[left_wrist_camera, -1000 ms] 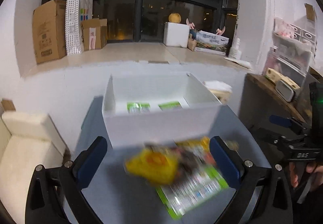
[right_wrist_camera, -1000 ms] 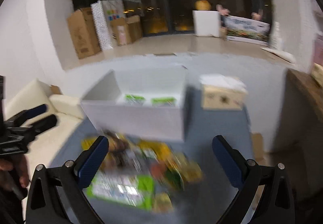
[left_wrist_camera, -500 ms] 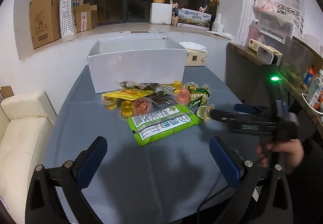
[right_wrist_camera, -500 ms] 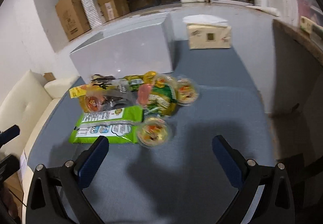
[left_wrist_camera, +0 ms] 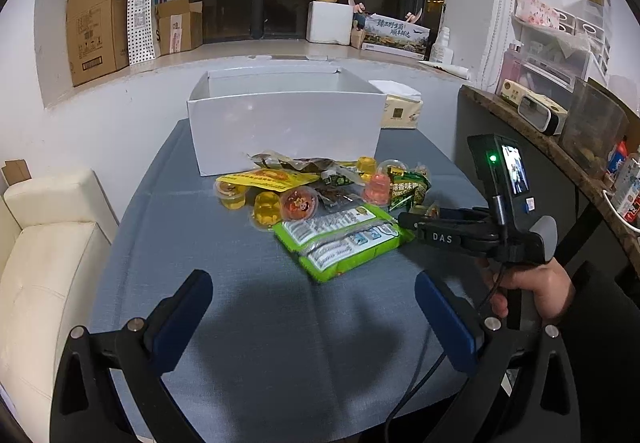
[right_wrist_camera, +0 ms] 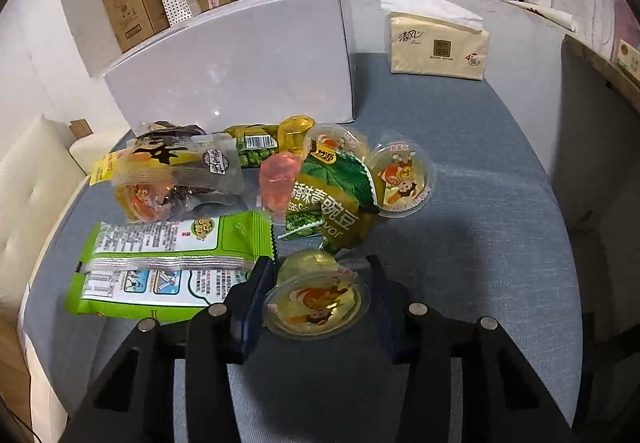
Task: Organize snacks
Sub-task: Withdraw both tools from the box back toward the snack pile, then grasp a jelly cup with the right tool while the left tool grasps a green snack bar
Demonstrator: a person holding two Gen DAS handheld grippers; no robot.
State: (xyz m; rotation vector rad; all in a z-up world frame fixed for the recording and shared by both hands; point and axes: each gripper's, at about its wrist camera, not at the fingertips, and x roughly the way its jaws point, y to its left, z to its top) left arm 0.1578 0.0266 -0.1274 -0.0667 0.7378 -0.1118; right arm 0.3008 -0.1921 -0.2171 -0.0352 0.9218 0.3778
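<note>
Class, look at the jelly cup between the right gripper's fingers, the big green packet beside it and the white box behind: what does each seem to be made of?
Jelly cup: seemingly clear thin plastic, since yellow jelly shows through; its printed peel lid is glossy film.
Green packet: probably glossy plastic film, with a crimped, silvery seam and a serrated edge.
White box: likely smooth, faintly shiny cardboard or plastic board; flat thin walls, folded corner.

the black two-finger right gripper with blue pads (right_wrist_camera: 318, 297) points steeply down, its jaws closing around a clear yellow jelly cup with a cartoon lid (right_wrist_camera: 316, 303); whether the pads touch it yet cannot be told. the person's right hand (left_wrist_camera: 528, 289) grips its handle. the black two-finger left gripper with blue pads (left_wrist_camera: 314, 317) hangs with jaws spread wide, nothing between them.
</note>
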